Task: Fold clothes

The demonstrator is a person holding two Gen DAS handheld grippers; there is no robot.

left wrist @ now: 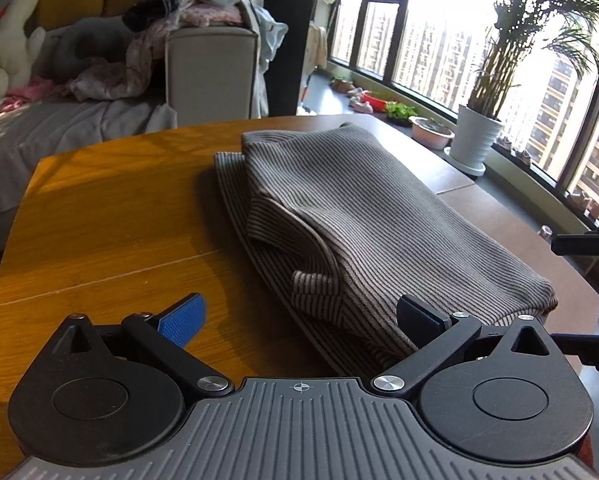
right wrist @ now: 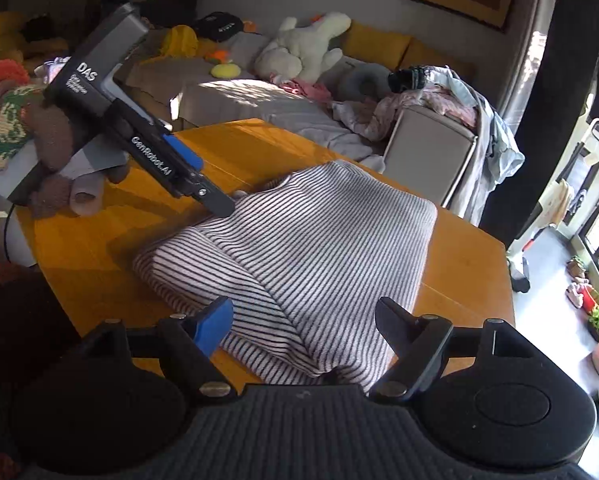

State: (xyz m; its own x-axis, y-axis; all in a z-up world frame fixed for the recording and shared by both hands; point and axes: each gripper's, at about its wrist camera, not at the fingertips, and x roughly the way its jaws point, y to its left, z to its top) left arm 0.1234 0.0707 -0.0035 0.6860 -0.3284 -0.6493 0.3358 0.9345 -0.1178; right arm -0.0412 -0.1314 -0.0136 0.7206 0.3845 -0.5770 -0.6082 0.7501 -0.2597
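A striped grey-brown knit garment (left wrist: 351, 216) lies folded in a thick bundle on the wooden table (left wrist: 111, 216). It also shows in the right wrist view (right wrist: 319, 248), with one sleeve layer folded along its left side. My left gripper (left wrist: 299, 312) is open and empty, its jaws set wide at the garment's near edge. The right wrist view shows it from the side (right wrist: 203, 184), above the garment's far left corner. My right gripper (right wrist: 303, 320) is open and empty, its jaws wide over the garment's near edge.
A sofa (right wrist: 259, 96) with plush toys and a heap of loose clothes (right wrist: 431, 96) stands beyond the table. A grey box (left wrist: 211, 68) holds more clothes. A potted plant (left wrist: 479, 136) and small pots line the window sill. The table edge (right wrist: 507, 280) drops off to the right.
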